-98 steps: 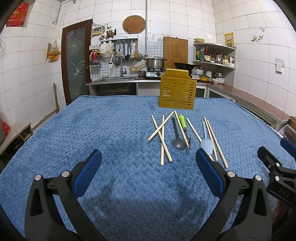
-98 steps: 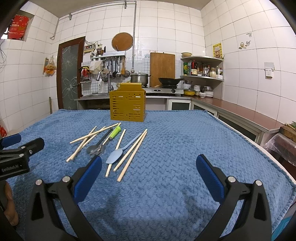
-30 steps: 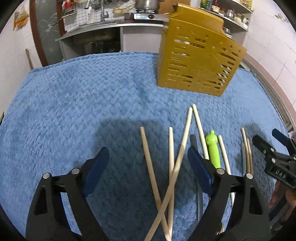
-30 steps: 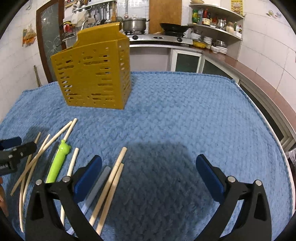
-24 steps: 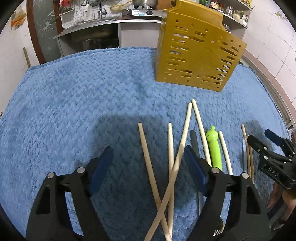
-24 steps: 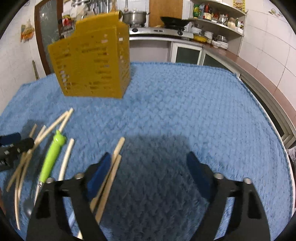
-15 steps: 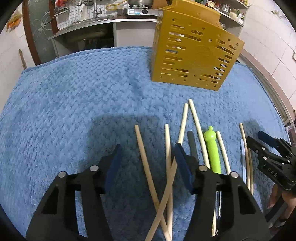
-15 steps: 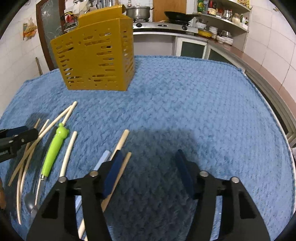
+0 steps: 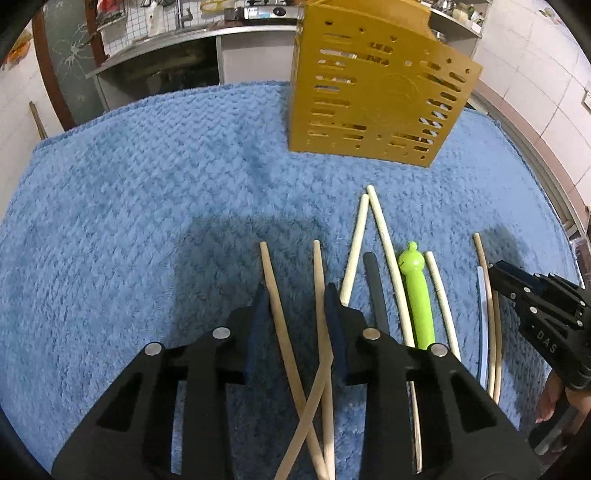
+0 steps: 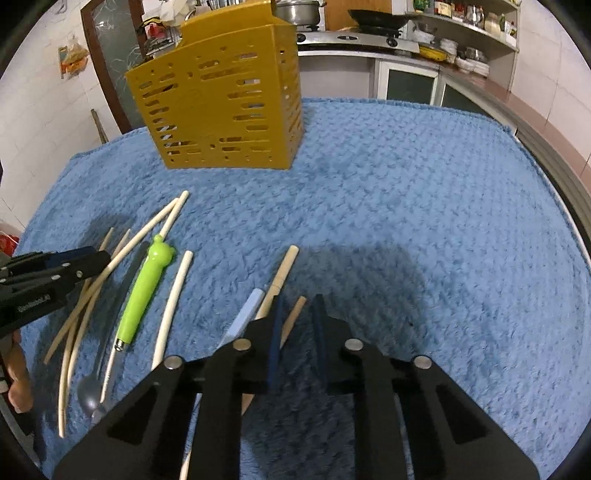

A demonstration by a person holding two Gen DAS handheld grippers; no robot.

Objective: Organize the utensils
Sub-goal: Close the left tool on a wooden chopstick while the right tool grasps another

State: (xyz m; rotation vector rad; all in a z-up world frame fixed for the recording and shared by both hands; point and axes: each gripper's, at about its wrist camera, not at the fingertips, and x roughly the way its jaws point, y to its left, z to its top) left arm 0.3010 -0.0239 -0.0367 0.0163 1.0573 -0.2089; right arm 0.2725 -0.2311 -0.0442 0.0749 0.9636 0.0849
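Several pale wooden chopsticks lie on a blue cloth (image 9: pixel 147 221) in front of a yellow slotted utensil holder (image 9: pixel 376 96) (image 10: pixel 229 110). Among them are a green-handled utensil (image 9: pixel 415 291) (image 10: pixel 146 291), a dark spoon (image 9: pixel 373 280) and a light blue spoon (image 10: pixel 245 314). My left gripper (image 9: pixel 295 306) is closing, with two chopsticks (image 9: pixel 275 295) between its jaws, each running close along a pad. My right gripper (image 10: pixel 297 314) is closing too; one chopstick end (image 10: pixel 297 308) lies between its jaws beside the left pad, clear of the right one.
Each gripper shows at the edge of the other's view, the right gripper (image 9: pixel 535 306) and the left gripper (image 10: pixel 55 273), with a hand (image 9: pixel 550 398) behind. A kitchen counter with a stove and pot (image 10: pixel 295 7) runs behind the table. The cloth's right edge (image 10: pixel 535 155) is near.
Both grippers came from a level view over the table down onto the utensils. Over the last second both pairs of jaws narrowed from wide open to a small gap around chopsticks.
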